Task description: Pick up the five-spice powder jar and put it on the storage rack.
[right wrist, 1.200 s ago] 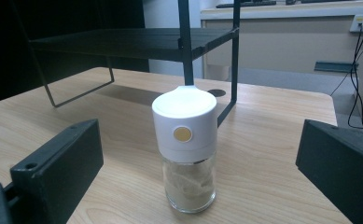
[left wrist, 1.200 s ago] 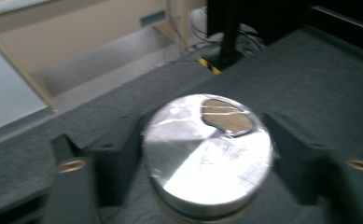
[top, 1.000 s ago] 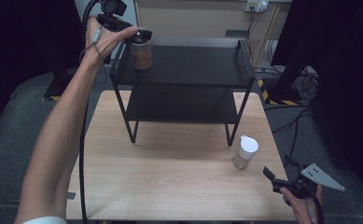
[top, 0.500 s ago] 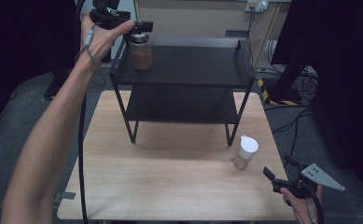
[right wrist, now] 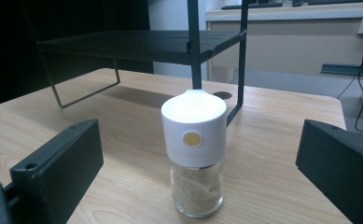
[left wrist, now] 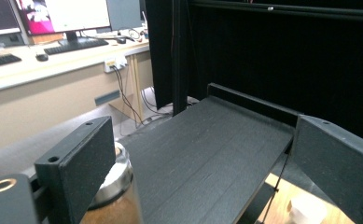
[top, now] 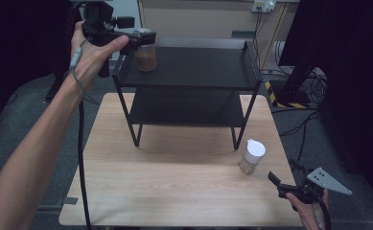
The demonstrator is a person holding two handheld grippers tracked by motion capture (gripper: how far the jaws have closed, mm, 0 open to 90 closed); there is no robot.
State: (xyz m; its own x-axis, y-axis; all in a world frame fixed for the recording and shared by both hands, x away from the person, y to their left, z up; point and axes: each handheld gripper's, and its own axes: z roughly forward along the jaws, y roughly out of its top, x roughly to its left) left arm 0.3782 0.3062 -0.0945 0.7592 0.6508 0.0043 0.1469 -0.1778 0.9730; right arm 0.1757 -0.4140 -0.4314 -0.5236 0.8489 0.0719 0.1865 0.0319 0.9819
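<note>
Two-tier black rack (top: 193,67) stands at the table's (top: 174,191) far side. High view: brown jar (top: 146,57) on rack's top left corner, left gripper (top: 138,38) just above it, jaws apart, not clamping. Left gripper view: jar's metal lid (left wrist: 116,175) beside one jaw. Right gripper (top: 289,184) w/ jaws apart faces white-capped jar (right wrist: 194,154) on table.

Looked like a lab or office test bay. Black curtains (top: 337,57) hung around a wooden table (top: 174,191) with a black shelf rack (top: 193,72). Behind: desk (left wrist: 53,65) with monitors (left wrist: 62,14), keyboards (left wrist: 72,45), mouse (left wrist: 41,57), wall sockets (top: 263,5), loose cables (top: 313,86).
</note>
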